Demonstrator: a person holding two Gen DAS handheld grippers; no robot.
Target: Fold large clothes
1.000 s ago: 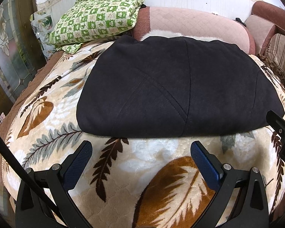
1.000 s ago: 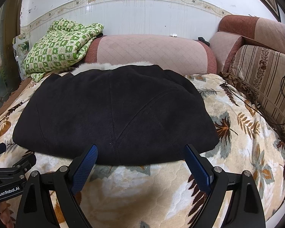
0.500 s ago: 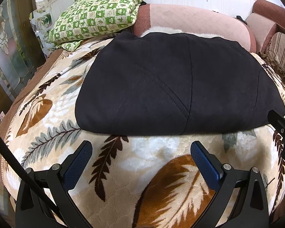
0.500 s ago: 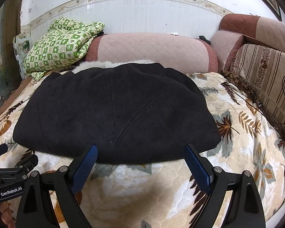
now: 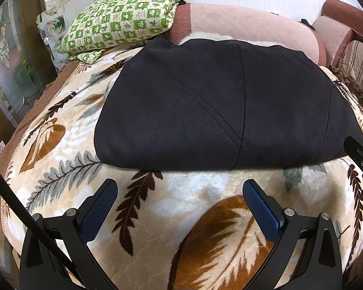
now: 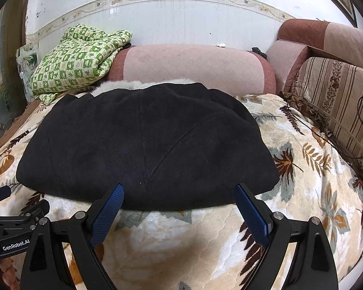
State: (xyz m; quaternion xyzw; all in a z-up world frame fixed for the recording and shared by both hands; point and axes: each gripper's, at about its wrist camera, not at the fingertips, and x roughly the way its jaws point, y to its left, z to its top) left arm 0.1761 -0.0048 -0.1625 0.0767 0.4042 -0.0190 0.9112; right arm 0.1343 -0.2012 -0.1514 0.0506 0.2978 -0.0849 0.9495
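Both tongs, left (image 5: 179,191) and right (image 6: 179,194), gaped empty before the folded coat (image 5: 220,106). Only the right view showed a striped cushion (image 6: 338,111) at 3 o'clock; only the left showed glass panes (image 5: 9,72) at 9.

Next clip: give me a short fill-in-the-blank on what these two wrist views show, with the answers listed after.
1. The black coat lies folded on a blanket printed with ____.
2. Both the left gripper and the right gripper have their jaws ____.
3. The checked quilt is white and ____.
4. Neither gripper is holding the ____.

Answers: leaves; open; green; coat
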